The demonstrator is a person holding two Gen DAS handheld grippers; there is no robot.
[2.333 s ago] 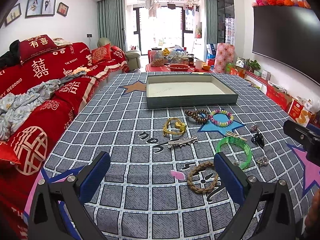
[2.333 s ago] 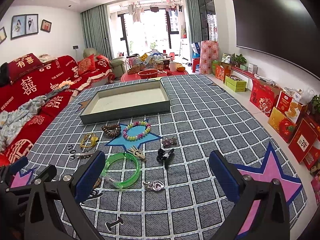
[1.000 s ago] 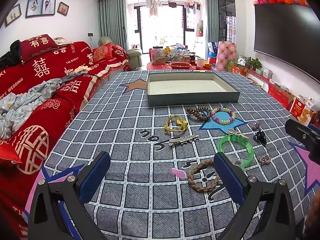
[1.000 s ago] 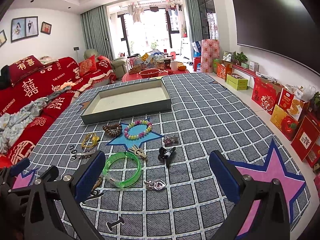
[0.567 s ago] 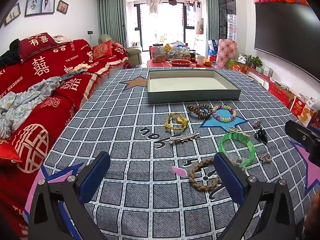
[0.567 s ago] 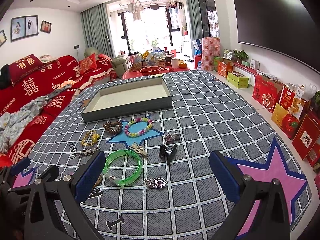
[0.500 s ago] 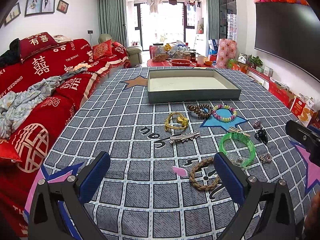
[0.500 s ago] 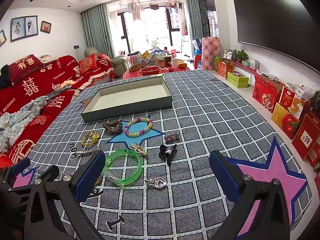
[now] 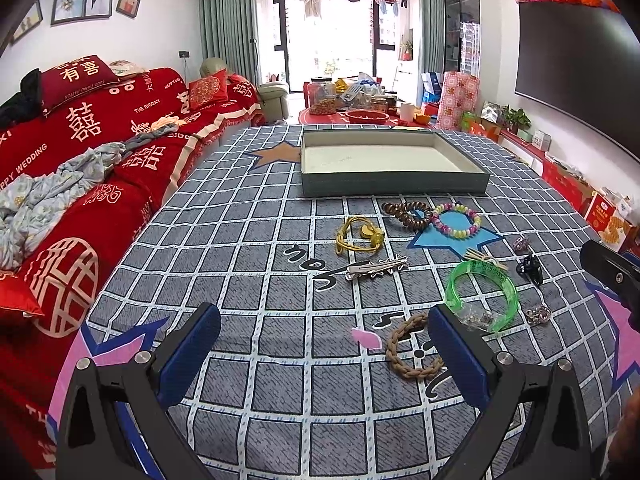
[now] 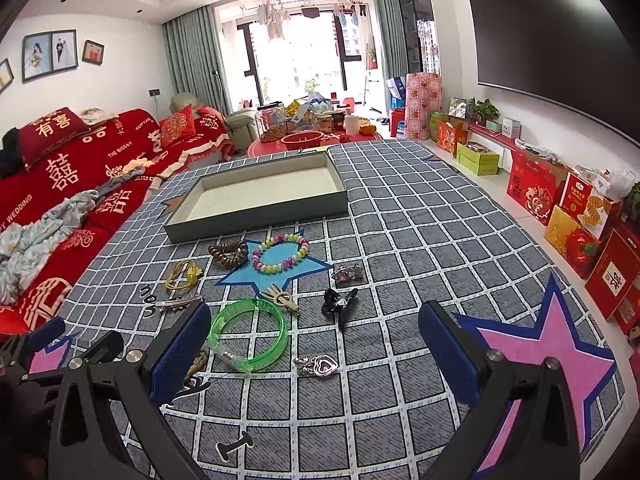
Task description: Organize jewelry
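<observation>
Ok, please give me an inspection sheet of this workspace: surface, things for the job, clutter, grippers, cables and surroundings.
Surface: grey checked cloth with star prints, covering the whole work area.
Job's things: open tray, nothing inside; in front of it lie a pastel bead bracelet, brown bead coil, yellow cord, silver hair clip, green bangle, braided ring, black claw clip, heart pendant.
Clutter: small pink scrap on the cloth.
Grippers: left hand-held gripper open, holding nothing; right hand-held gripper open, holding nothing.
Cables: nothing seen.
Surroundings: red sofa, wall screen, gift boxes.
</observation>
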